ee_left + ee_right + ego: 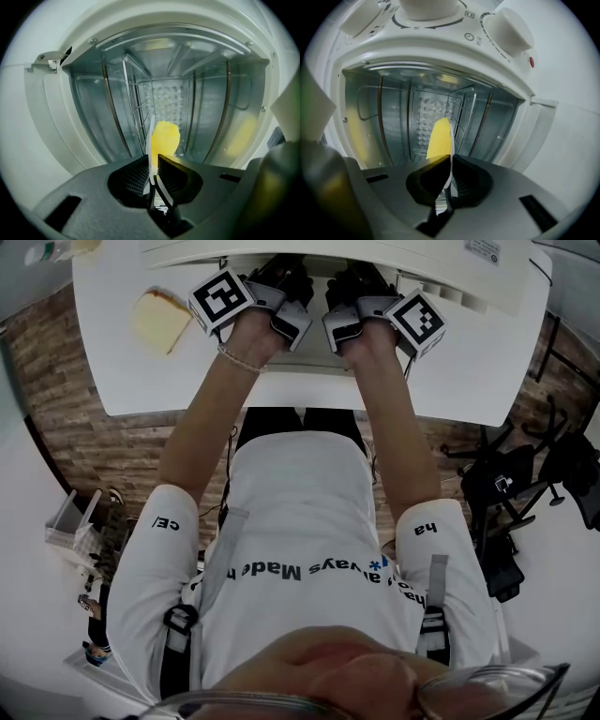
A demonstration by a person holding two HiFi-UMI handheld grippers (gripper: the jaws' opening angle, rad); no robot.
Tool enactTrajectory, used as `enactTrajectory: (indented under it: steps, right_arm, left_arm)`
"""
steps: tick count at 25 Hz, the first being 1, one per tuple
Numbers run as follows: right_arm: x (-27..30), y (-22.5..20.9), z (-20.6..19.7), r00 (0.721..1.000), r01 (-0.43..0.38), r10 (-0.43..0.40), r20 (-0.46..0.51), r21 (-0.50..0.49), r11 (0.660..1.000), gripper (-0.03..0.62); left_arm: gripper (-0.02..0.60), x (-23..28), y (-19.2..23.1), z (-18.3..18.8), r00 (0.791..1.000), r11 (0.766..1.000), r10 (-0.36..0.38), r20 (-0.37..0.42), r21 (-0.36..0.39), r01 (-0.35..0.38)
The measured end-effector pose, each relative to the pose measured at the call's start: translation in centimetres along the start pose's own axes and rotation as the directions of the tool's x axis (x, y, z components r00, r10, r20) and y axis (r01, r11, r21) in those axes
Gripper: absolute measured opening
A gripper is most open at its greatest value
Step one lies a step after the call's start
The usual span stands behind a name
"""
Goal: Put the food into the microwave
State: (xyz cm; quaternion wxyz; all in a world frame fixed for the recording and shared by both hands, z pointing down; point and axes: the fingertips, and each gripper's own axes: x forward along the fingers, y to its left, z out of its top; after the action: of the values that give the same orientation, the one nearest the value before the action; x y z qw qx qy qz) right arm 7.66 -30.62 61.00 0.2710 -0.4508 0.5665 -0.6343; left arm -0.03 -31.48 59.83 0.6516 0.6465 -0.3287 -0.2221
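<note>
Yellow food (165,137), rounded and soft-edged, lay against a thin white plate (151,152) seen edge-on at lower centre of the frame. Directly behind, the white microwave (51,122) stood open, and its shiny ribbed metal cavity filled the frame's middle.

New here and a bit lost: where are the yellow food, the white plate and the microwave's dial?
yellow food (165,137): left gripper view, middle of the lump.
white plate (151,140): left gripper view, its thin rim.
dial (509,29): right gripper view, its round front.
</note>
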Motion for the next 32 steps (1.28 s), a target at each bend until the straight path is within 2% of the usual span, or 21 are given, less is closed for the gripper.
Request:
enactTrajectory:
  steps: [4, 6, 14, 17, 20, 23, 29, 32]
  right_arm:
    - [0.2, 0.0, 0.1, 1.0, -0.003, 0.002, 0.018, 0.028, 1.0, 0.018]
    - [0.2, 0.0, 0.0, 1.0, -0.005, 0.004, 0.023, 0.036, 0.999, 0.018]
    - [0.4, 0.5, 0.3, 0.999, -0.017, 0.016, 0.036, 0.017, 1.0, 0.023]
    - [0.5, 1.1, 0.3, 1.0, -0.012, 0.011, 0.026, 0.004, 1.0, 0.085]
    - [-0.8, 1.3, -0.4, 1.0, 0.015, -0.015, 0.025, -0.01, 1.0, 0.116]
    - [-2.5, 1.5, -1.1, 0.999, 0.027, -0.026, 0.023, -0.034, 0.999, 0.12]
    - [-3.1, 0.8, 0.4, 0.998, 0.063, -0.063, 0.003, -0.087, 0.994, 0.12]
    - [-4.3, 0.9, 0.6, 0.997, 0.071, -0.074, -0.013, -0.151, 0.986, 0.119]
  left_arm:
    - [0.051, -0.1, -0.1, 0.0, 1.0, 1.0, 0.009, 0.001, 0.008, -0.009]
    - [0.104, -0.3, -0.3, -0.2, 1.0, 1.0, 0.009, 0.001, 0.01, -0.009]
    - [0.103, -0.7, 0.4, -0.1, 1.0, 1.0, 0.017, 0.025, 0.007, -0.017]
    - [0.103, -0.7, 0.0, 0.0, 1.0, 1.0, 0.015, 0.026, 0.009, -0.015]
    - [0.103, -2.2, -0.6, -0.7, 1.0, 1.0, 0.018, 0.024, 0.009, -0.018]
    - [0.106, -3.8, -1.1, -1.3, 0.999, 0.999, 0.024, 0.026, 0.026, -0.024]
    - [0.106, -3.5, -0.3, -1.1, 0.997, 0.997, 0.067, 0.029, 0.045, -0.068]
    - [0.106, -4.6, -0.7, -1.4, 0.996, 0.992, 0.086, 0.029, 0.089, -0.089]
